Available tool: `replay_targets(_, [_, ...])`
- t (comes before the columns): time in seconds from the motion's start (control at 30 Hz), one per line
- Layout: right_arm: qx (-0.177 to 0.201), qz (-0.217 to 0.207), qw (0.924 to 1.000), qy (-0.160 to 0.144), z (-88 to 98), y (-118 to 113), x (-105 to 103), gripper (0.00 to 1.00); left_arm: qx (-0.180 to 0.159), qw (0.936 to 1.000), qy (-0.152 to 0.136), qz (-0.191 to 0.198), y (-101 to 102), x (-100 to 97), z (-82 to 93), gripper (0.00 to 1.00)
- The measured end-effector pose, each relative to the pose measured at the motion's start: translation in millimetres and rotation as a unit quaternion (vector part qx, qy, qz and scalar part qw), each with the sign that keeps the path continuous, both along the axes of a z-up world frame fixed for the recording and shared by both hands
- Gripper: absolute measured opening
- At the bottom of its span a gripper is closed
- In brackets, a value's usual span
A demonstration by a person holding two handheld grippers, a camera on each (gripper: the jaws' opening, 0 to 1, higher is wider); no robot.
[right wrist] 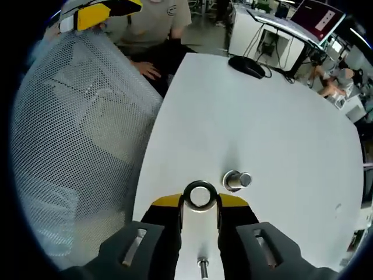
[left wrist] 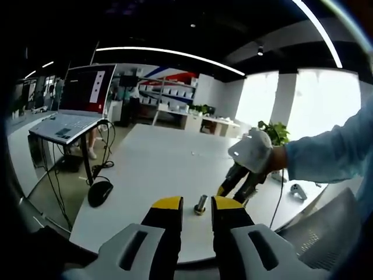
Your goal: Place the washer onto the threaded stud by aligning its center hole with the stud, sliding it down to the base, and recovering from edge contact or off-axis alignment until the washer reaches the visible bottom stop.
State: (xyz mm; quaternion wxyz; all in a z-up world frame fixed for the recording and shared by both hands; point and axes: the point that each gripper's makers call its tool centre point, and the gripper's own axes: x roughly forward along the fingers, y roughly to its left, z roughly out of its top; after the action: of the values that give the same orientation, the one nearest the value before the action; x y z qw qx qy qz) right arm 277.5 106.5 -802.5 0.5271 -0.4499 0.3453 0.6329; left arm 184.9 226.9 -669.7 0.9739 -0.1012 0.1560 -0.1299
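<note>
Currently right tongs [right wrist: 200,201] clench the small flat silvery metal ring washer [right wrist: 199,195] by its rim, stiff, light, slippery, short grey threaded stud [right wrist: 235,180] at two o'clock on white desk [right wrist: 280,116]; left tongs [left wrist: 197,205] released.

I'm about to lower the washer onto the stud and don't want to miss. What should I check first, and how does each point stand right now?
1. Washer held in the right gripper: ok, it sits between the yellow tips.
2. Washer's centre hole unobstructed: ok, the hole shows open.
3. Hole lined up over the stud: not ok, the stud stands off to one side of the washer in the right gripper view.
4. Stud upright on the white table: cannot tell, the fisheye views distort its angle.
5. Left gripper out of the way: cannot tell, its open tips frame the stud in the left gripper view; their gap from it is unclear.
</note>
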Motion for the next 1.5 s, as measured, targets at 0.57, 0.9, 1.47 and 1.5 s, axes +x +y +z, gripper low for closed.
replay_targets(0.57, [0.01, -0.014, 0.9993, -0.034, 31.4, 2.3, 26.4, 0.23, -0.001, 1.0, -0.003, 0.0, 0.2, 0.1, 0.4, 0.19])
replay_targets(0.9, [0.017, -0.019, 0.9976, -0.064, 44.2, 13.5, 42.2, 0.23, 0.001, 1.0, -0.007, 0.003, 0.2, -0.6, 1.6, 0.22])
replay_targets(1.47, [-0.006, -0.014, 0.998, -0.061, 17.6, 20.5, 44.2, 0.23, -0.009, 0.9999, -0.013, 0.007, 2.0, 1.2, 3.6, 0.22])
replay_targets(1.5, [-0.008, -0.012, 0.9981, -0.06, 16.2, 21.3, 44.0, 0.23, -0.01, 0.9999, -0.012, 0.006, 2.0, 1.1, 3.4, 0.22])
